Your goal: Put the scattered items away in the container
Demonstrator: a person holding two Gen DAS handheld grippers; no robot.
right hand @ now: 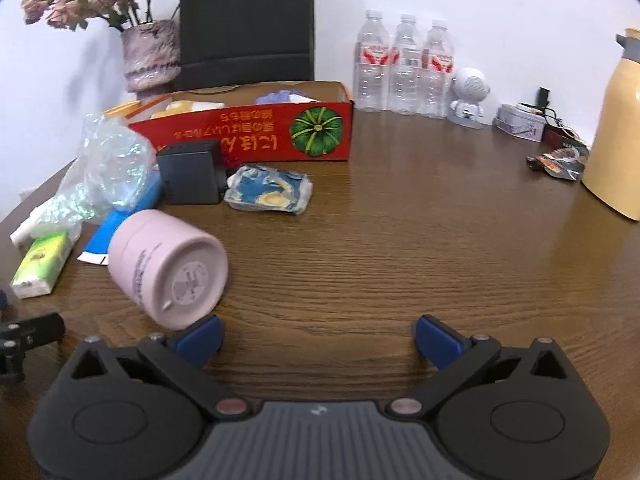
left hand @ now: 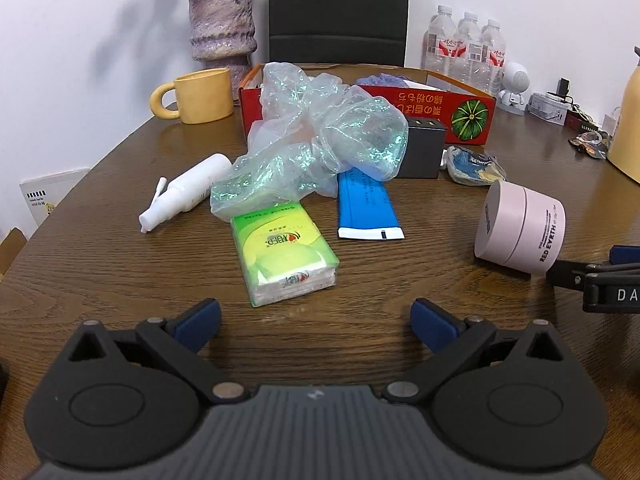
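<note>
In the left wrist view, the left tongs (left hand: 316,322) are hovering over the brown wooden bench (left hand: 100,240), spread wide with nothing between their blue pads, and a green tissue pack (left hand: 284,258) is lying just ahead of them. Beyond it a crumpled clear plastic bag (left hand: 316,136) is covering one end of a blue tube (left hand: 366,208), with a white spray bottle (left hand: 184,190) lying to its left and a dark box (left hand: 424,148) to its right. The red cardboard container (left hand: 448,110) is sitting at the back, and a pink jar (left hand: 520,226) is lying on its side at the right. In the right wrist view, the right tongs (right hand: 318,340) are also gaping empty, the pink jar (right hand: 168,266) lying just beside their left pad (right hand: 200,340); whether they touch is unclear. A blue-and-white packet (right hand: 268,188) is resting in front of the container (right hand: 248,136).
</note>
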